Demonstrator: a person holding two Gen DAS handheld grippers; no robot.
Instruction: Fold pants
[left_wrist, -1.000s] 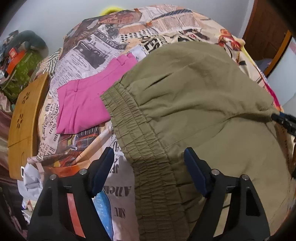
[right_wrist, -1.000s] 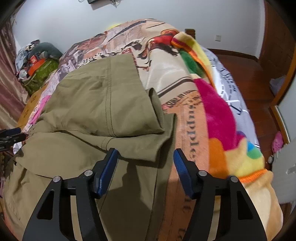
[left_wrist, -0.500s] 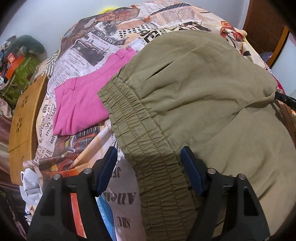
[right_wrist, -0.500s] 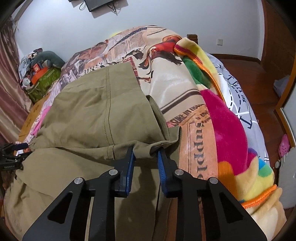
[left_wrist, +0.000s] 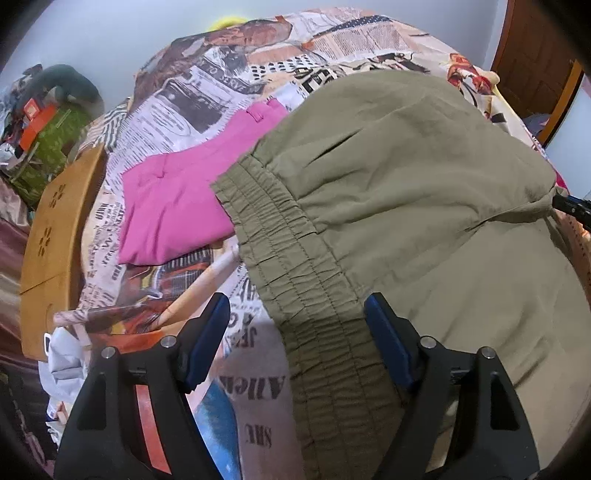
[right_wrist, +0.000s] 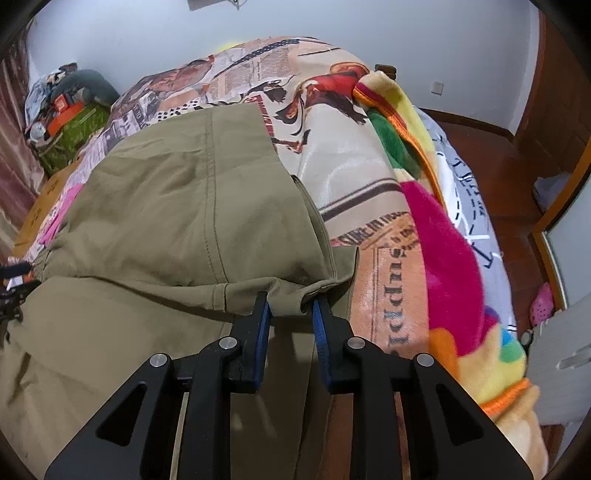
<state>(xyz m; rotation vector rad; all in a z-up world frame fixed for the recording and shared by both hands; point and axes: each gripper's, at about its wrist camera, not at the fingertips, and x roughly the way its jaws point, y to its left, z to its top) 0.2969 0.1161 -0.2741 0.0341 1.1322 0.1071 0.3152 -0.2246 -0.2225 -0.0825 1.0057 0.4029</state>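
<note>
Olive green pants (left_wrist: 406, 206) lie spread across a bed covered by a newspaper-print bedspread (left_wrist: 229, 81). In the left wrist view, the left gripper (left_wrist: 297, 321) hovers with its blue-padded jaws wide apart, one on each side of the gathered elastic waistband (left_wrist: 280, 251); the jaws hold nothing. The upper layer of the pants is folded over, forming a raised flap above the flatter fabric nearer the camera. Just beside the waistband, a folded pink garment (left_wrist: 173, 206) rests on the bedspread, its edge tucked under the pants. A wooden board (left_wrist: 55, 236) with flower cut-outs stands at the bed's left edge.

In the right wrist view, the right gripper (right_wrist: 290, 306) has its jaws drawn close together, pinching the folded edge of the pants (right_wrist: 192, 206) near the leg end, with cloth bunched between the blue pads. To the right of the pants lies a brightly coloured fleece blanket (right_wrist: 443, 251) in pink, yellow, green and orange, and beyond it a wooden floor (right_wrist: 509, 162)
</note>
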